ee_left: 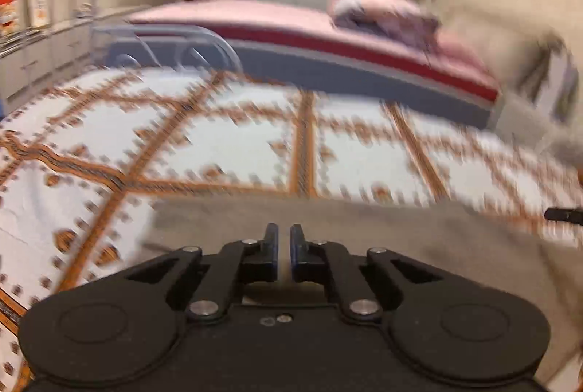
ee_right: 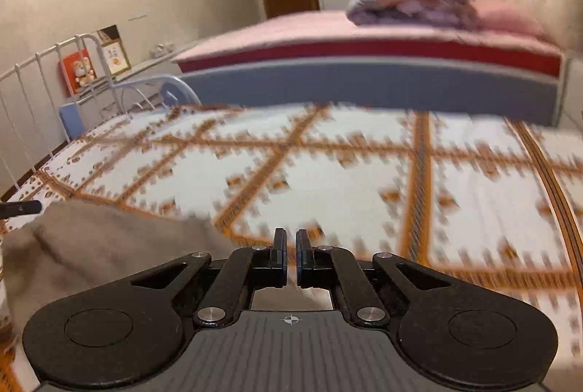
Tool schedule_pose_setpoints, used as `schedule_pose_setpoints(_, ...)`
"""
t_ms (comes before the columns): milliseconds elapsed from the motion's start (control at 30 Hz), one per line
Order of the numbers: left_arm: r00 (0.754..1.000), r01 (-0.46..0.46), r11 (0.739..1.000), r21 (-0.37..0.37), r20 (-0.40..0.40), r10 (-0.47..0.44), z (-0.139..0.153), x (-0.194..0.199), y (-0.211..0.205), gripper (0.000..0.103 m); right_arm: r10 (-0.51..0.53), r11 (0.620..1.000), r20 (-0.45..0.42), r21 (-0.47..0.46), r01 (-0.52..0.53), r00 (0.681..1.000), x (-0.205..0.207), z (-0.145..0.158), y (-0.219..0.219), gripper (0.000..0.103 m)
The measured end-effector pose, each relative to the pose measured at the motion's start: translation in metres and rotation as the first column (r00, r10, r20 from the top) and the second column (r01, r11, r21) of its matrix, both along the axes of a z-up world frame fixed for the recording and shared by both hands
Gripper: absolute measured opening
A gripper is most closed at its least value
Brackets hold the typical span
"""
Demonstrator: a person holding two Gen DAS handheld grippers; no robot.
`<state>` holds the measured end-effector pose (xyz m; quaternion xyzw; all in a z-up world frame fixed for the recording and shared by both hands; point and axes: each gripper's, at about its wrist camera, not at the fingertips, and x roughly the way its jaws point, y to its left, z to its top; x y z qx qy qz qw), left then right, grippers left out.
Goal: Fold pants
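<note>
Grey-brown pants [ee_left: 364, 246] lie on a patterned bedspread [ee_left: 218, 137]; left tongs [ee_left: 284, 239] and right tongs [ee_right: 290, 244], nearly closed, seemingly pinch the cloth's edge mid-fold, though blur obscures it. Next: carry it across evenly.
</note>
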<state>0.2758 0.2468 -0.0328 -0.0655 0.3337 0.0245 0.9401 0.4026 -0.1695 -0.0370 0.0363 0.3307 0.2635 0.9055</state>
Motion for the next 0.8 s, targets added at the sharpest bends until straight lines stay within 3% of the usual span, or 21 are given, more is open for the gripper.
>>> schedule_pose_setpoints(67,0.995,-0.002,0.999,0.052,-0.096,0.007,-0.025,0.01,-0.005,0.0,0.005,0.999,-0.049,-0.052,-0.007,0.999,-0.011,-0.018,-0.003,0.003)
schedule_pose_setpoints(133,0.996,-0.016,1.0,0.006,-0.083,0.016,-0.04,0.008,0.004,0.0,0.004,0.993,-0.122,-0.115,-0.018,0.993,-0.012,-0.048,-0.004,0.001)
schedule_pose_setpoints(233,0.997,-0.062,0.998,-0.018,-0.05,0.061,-0.022,0.0,0.007,0.0,-0.072,0.995,-0.087,-0.071,0.066,0.994,-0.019,-0.042,-0.021,0.0)
schedule_pose_setpoints(367,0.999,-0.037,0.999,0.024,0.013,0.037,-0.004,-0.022,-0.005,0.014,-0.106,0.99,-0.003,-0.095,0.105,0.994,-0.037,-0.019,-0.053,0.0)
schedule_pose_setpoints(400,1.0,-0.03,0.999,0.032,0.005,0.03,-0.007,-0.024,-0.007,0.02,-0.122,0.985,0.017,-0.124,0.123,0.992,-0.042,-0.015,-0.065,0.0)
schedule_pose_setpoints(433,0.999,-0.03,0.998,0.05,-0.024,0.031,-0.012,-0.022,-0.008,0.035,-0.134,0.981,0.031,-0.138,0.137,0.99,-0.044,-0.014,-0.075,0.0)
schedule_pose_setpoints(467,0.997,-0.027,0.998,0.064,-0.075,0.031,-0.021,-0.017,-0.008,0.039,-0.148,0.978,0.028,-0.147,0.151,0.989,-0.044,-0.016,-0.088,0.0)
schedule_pose_setpoints(500,0.993,-0.002,0.998,0.069,-0.117,0.01,-0.033,-0.013,-0.008,0.039,-0.17,0.973,-0.008,-0.163,0.166,0.985,-0.039,-0.024,-0.1,0.001)
schedule_pose_setpoints(567,0.994,0.026,0.991,0.129,-0.108,-0.012,-0.032,-0.016,-0.015,0.039,-0.213,0.965,-0.145,-0.188,0.184,0.966,-0.022,-0.046,-0.121,0.0)
schedule_pose_setpoints(600,0.994,0.018,0.992,0.127,-0.105,-0.005,-0.025,-0.017,-0.016,0.039,-0.204,0.976,-0.167,-0.11,0.187,0.965,-0.022,-0.046,-0.134,0.0)
schedule_pose_setpoints(667,0.998,-0.017,0.997,0.07,-0.065,0.021,-0.014,-0.025,-0.012,0.042,-0.27,0.963,-0.187,-0.059,0.264,0.944,-0.026,-0.029,-0.153,0.002)
schedule_pose_setpoints(733,0.998,-0.042,0.998,0.042,-0.051,0.044,-0.007,-0.035,-0.006,0.046,-0.327,0.944,-0.129,0.009,0.33,0.936,-0.041,-0.007,-0.18,0.016)
schedule_pose_setpoints(800,0.997,-0.062,0.997,0.04,-0.052,0.064,-0.006,-0.047,-0.001,0.053,-0.403,0.907,-0.115,0.086,0.413,0.908,-0.062,0.01,-0.218,0.084)
